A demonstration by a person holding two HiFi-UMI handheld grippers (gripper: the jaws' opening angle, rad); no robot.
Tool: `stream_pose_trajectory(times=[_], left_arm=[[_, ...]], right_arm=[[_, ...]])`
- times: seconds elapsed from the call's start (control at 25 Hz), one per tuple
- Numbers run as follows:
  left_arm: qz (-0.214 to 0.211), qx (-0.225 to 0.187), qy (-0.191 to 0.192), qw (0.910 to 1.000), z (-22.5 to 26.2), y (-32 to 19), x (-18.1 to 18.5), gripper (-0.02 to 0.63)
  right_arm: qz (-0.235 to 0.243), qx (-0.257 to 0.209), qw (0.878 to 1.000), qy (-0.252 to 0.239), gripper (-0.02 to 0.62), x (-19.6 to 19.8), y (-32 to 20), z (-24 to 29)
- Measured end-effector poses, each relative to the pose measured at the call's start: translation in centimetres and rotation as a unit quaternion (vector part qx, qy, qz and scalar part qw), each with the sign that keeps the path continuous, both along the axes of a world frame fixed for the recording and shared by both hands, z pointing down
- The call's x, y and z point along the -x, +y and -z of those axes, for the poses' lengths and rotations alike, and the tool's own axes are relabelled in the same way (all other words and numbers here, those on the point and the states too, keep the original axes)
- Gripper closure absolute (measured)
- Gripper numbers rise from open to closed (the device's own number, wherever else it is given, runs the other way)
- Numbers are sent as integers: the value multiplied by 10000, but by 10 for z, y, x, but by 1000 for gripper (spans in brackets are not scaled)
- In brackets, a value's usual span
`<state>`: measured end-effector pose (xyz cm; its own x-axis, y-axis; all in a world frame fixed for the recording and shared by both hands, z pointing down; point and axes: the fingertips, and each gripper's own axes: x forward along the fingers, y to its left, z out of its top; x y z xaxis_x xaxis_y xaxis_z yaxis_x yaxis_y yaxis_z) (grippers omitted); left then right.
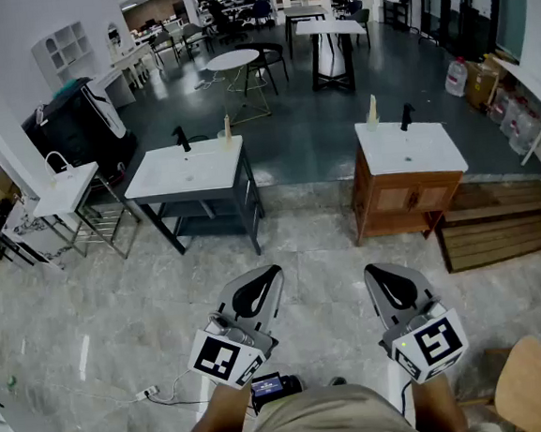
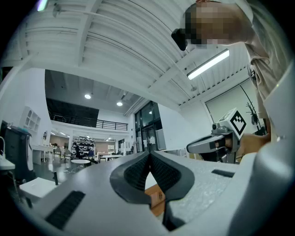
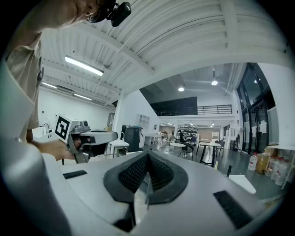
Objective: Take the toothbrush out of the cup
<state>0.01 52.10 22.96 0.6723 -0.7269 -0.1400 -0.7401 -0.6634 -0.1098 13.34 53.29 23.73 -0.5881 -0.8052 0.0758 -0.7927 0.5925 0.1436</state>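
Left gripper (image 1: 262, 281) and right gripper (image 1: 381, 278) both pinched closed, holding nothing; floor (image 1: 310, 240) ahead, grey washstand (image 1: 189, 170) and wooden washstand (image 1: 405, 194) well apart.

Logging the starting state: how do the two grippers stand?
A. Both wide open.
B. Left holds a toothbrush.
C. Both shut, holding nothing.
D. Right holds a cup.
C: the left gripper and the right gripper each show pads pressed together with nothing between.
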Motion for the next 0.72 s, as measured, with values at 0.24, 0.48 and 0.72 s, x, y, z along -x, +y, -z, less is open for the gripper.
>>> stream_pose_trajectory(times=[0.24, 0.48, 0.72], left_arm=[[16, 33, -37, 10000, -1, -2, -7, 600], [60, 69, -92, 9999, -4, -4, -15, 599], [189, 95, -176, 9996, -8, -8, -23, 600]], right_arm=[[16, 18, 10000, -25, 592, -7, -2, 1], [55, 84, 9998, -148, 592, -18, -5, -2], [219, 166, 9990, -359, 591, -29, -10, -7]])
